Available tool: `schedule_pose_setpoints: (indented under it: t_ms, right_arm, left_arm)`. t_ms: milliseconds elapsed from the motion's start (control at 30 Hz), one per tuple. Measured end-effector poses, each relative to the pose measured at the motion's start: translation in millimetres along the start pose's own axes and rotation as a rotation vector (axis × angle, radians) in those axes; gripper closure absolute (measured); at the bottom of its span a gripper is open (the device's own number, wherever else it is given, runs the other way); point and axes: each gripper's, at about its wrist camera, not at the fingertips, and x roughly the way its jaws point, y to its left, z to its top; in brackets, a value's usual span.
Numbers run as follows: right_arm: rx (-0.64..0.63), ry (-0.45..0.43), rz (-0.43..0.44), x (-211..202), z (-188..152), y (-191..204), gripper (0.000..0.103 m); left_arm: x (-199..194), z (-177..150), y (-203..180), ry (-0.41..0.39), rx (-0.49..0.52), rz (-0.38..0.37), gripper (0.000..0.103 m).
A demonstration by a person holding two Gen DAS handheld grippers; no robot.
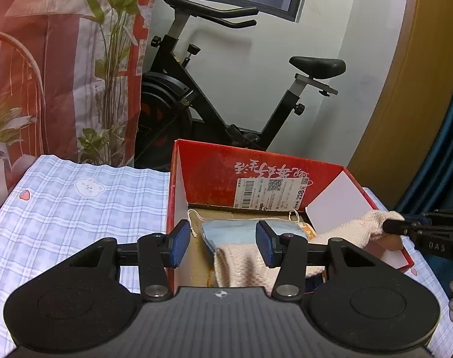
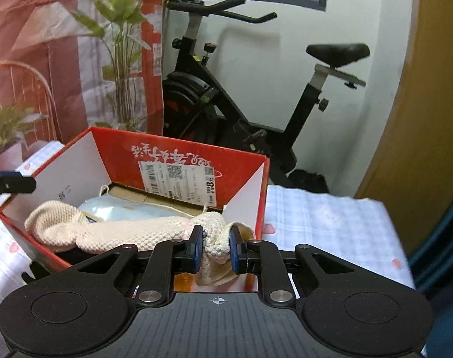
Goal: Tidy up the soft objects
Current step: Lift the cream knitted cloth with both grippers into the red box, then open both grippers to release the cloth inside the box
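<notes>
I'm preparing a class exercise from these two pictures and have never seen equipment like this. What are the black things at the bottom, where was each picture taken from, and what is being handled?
Each picture comes from a camera mounted on hand-held tongs, one per hand, looking forward along the fingers. The left tongs are open, hovering over a red cardboard box on a blue checked cloth. The right tongs are shut on a cream knitted cloth that drapes into the box. A pale blue face mask lies inside. An exercise bike stands behind.
</notes>
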Motion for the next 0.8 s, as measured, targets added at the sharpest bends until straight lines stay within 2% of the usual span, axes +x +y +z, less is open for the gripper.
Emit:
schedule_pose_setpoints:
  t_ms: [333,533,733,767,800]
  right_arm:
    - [0.011,0.127,0.13,17,-9,30,0.087]
    - [0.026,0.154,0.124,24,-10,34,0.086]
    - [0.061,0.119,0.086,17,-11,26,0.071]
    - [0.068,0.111,0.085,14,-12,24,0.066]
    - [0.076,0.096,0.085,9,-13,23,0.057]
  left_arm:
    - [-1,-3,1,0.006,0.008,0.0,0.052]
    - [-3,-4,0,0.012,0.012,0.008,0.052]
    - [-14,-5,-4,0.01,0.027,0.019,0.049]
    - [-17,-6,-5,0.01,0.03,0.021,0.047]
    - [-20,-7,-7,0.012,0.033,0.024,0.046]
